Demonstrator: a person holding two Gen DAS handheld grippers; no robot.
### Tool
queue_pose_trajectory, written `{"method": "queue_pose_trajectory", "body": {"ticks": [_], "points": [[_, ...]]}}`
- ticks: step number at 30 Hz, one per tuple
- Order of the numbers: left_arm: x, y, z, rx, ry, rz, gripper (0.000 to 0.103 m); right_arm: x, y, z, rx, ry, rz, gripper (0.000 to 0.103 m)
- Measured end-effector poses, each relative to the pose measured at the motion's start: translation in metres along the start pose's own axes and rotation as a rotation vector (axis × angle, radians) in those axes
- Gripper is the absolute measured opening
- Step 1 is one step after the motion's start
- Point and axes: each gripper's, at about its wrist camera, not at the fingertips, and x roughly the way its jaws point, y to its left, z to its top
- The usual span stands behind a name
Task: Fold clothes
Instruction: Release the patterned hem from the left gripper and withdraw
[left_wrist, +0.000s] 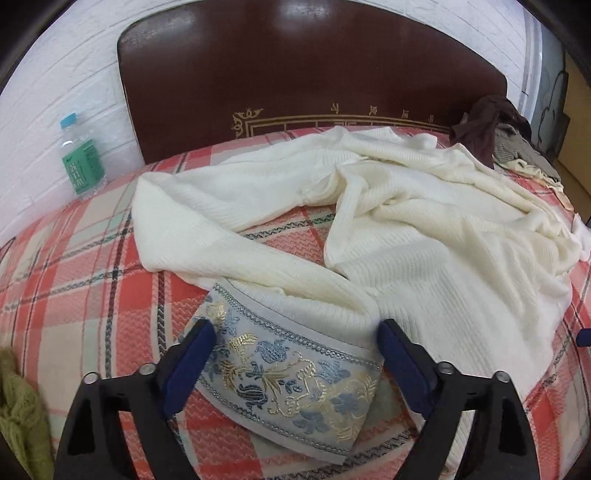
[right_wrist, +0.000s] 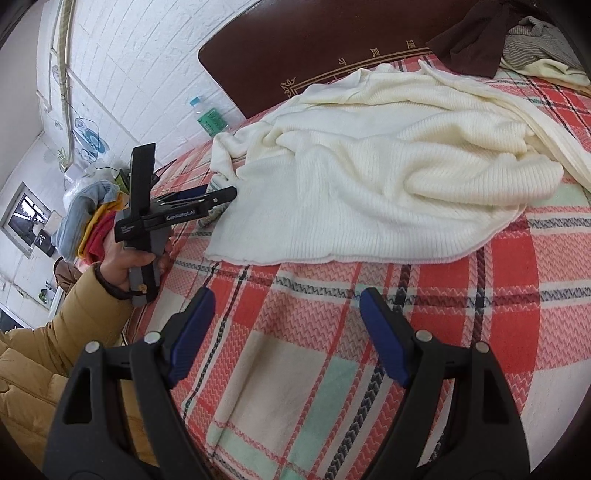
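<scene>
Hovering over the bed (right_wrist: 443, 314), we keep both claws released: left claw (left_wrist: 295, 332) straddles the sweater (left_wrist: 424, 229)'s embroidered cuff (left_wrist: 288, 376). Right claw (right_wrist: 286, 299) grasps nothing.

You had bed (left_wrist: 74, 295) with red plaid cover, dark headboard (left_wrist: 295, 74) as landmark. Cream knit sweater (left_wrist: 424, 229) lay spread below headboard. Brown garment (left_wrist: 480, 125) heaped at headboard's right end. Water bottle (left_wrist: 79, 155) stood left of headboard. Green knit (left_wrist: 18, 406) sat far from headboard, at left edge.
</scene>
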Motion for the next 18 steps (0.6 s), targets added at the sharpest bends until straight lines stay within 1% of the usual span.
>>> {"method": "queue_pose_trajectory", "body": {"ticks": [1,2,3,8,12,14,16,17,18], "points": [[-0.003,0.005,0.000,-0.014,-0.010,0.007,0.037,-0.001,-0.002,-0.001,0.005,-0.002,-0.002,0.081],[-0.006,0.013,0.001,-0.031,-0.011,0.031,0.020,-0.001,-0.003,-0.001,0.010,-0.003,-0.003,0.081],[-0.009,0.021,0.001,-0.050,-0.008,0.061,0.010,-0.001,-0.004,-0.001,0.014,-0.004,-0.004,0.081],[-0.030,0.085,0.000,-0.222,-0.037,0.219,0.007,-0.003,-0.007,0.002,0.020,-0.014,-0.008,0.081],[-0.041,0.125,-0.010,-0.306,0.006,0.331,0.008,-0.008,-0.008,0.003,0.011,-0.029,-0.013,0.081],[-0.045,0.144,-0.015,-0.346,0.030,0.386,0.021,-0.011,-0.014,0.004,0.020,-0.036,-0.023,0.081],[-0.050,0.163,-0.020,-0.386,0.054,0.442,0.068,-0.014,-0.020,0.005,0.031,-0.047,-0.037,0.081],[-0.055,0.162,-0.023,-0.393,0.036,0.419,0.077,-0.017,-0.023,0.006,0.037,-0.055,-0.047,0.081],[-0.061,0.157,-0.027,-0.396,0.006,0.379,0.084,-0.020,-0.026,0.008,0.041,-0.063,-0.055,0.081]]}}
